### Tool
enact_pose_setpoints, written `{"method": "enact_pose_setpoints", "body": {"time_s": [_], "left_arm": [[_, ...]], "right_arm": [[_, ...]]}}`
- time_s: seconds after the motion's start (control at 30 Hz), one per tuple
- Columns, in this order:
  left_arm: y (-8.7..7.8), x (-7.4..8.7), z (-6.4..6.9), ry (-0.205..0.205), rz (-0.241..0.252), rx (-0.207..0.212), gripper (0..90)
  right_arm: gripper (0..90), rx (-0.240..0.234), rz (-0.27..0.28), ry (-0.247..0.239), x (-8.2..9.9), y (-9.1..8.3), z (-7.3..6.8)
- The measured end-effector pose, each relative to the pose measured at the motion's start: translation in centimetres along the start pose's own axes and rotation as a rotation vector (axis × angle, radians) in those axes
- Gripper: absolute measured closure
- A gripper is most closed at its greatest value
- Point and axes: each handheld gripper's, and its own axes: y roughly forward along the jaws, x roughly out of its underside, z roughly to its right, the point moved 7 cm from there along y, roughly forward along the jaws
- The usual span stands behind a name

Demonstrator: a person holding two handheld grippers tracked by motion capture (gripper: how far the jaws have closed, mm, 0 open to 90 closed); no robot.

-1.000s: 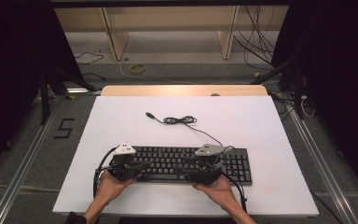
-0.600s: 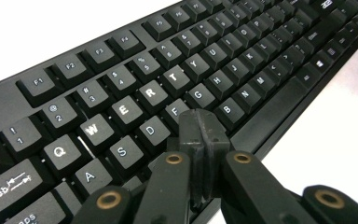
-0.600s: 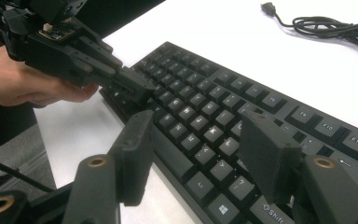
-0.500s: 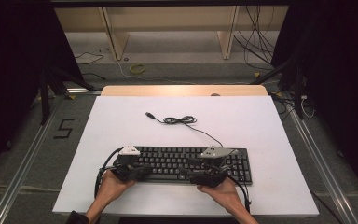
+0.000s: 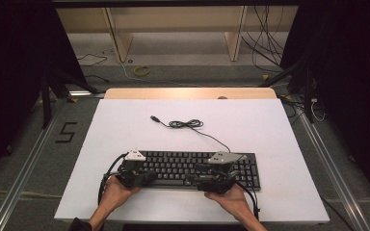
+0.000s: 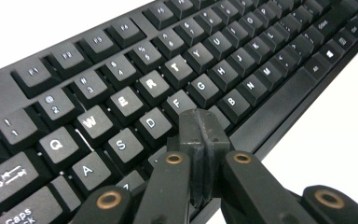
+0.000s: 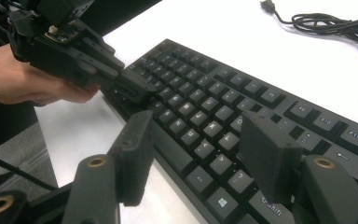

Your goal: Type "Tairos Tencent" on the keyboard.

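In the high view, a black keyboard is seen lying on the near half of a white table, its long side running left to right, with its thin black cable coiled loosely on the far side and ended by a plug. The left claw is held by a hand at the keyboard's near left part, and the right claw by the other hand at its near middle-right; each is topped by a grey three-cornered plate. A wooden strip is seen along the table's far edge, with a grey floor, rails, loose cables and wooden shelving beyond. In the left gripper view, key legends unreadable from above are made out: matte, square-topped keys with white letters. The left claw is shown pressed together with nothing between its jaws, its tip just above the keys beside the F key. In the right gripper view, the right claw is shown standing wide, holding nothing, over the keyboard's near rows, and the left claw and its hand are seen farther off at the keyboard's end.
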Motion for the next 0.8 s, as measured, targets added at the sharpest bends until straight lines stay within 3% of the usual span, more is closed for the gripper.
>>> {"method": "enact_pose_setpoints", "body": {"time_s": [0.17,0.37,0.67,0.8], "left_arm": [[-0.8,-0.6,-0.1,-0.015,0.048,0.008,88.3],[-1.6,-1.1,-0.2,-0.03,0.092,0.028,80.9],[-2.5,-1.9,-1.1,-0.08,0.143,0.021,57.0],[-2.8,-2.4,-1.6,-0.095,0.156,0.011,52.6]], "right_arm": [[45.6,-0.002,0.003,0.002,0.0,0.0,0.0],[45.1,-0.005,0.002,0.001,0.0,0.0,-0.1],[42.0,-0.011,-0.001,0.003,0.0,0.1,-0.3],[41.9,-0.012,0.0,0.001,0.0,0.1,-0.4]]}}
